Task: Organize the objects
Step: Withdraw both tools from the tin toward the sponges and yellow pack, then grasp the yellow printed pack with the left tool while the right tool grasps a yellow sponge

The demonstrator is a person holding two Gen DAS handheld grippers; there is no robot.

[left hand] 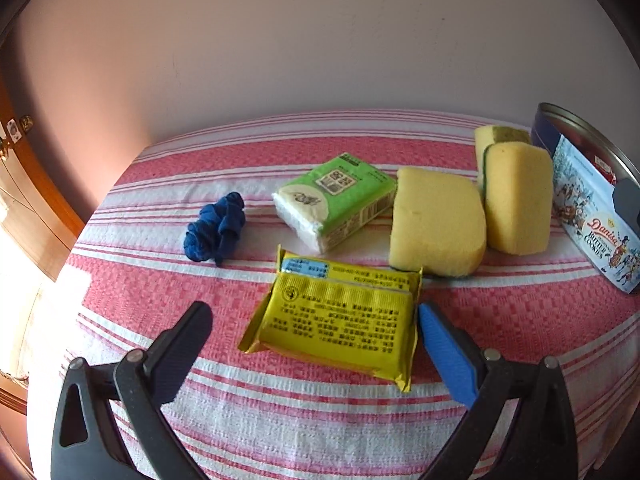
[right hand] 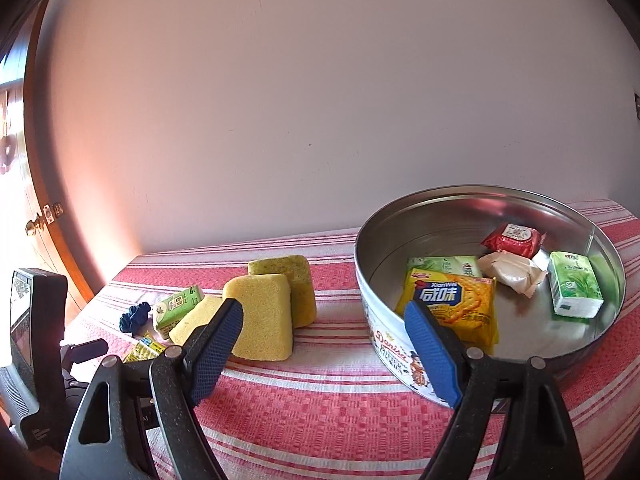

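Left gripper (left hand: pixel 314 320) is seen with jaws spread wide, empty, straddling a yellow cracker packet (left hand: pixel 336 322) lying printed-side up on the striped tablecloth (left hand: pixel 320 420). Beyond it: green tissue pack (left hand: pixel 334 200), blue scrunchie (left hand: pixel 216 228), 3 yellow sponges (left hand: pixel 436 222). Right gripper (right hand: pixel 324 340) is likewise spread, empty, near the Danisa cookie tin (right hand: pixel 384 272), where 5 packets are held.

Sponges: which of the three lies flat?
The big front sponge, nearest the green tissue pack. The other two stand on edge by the tin.
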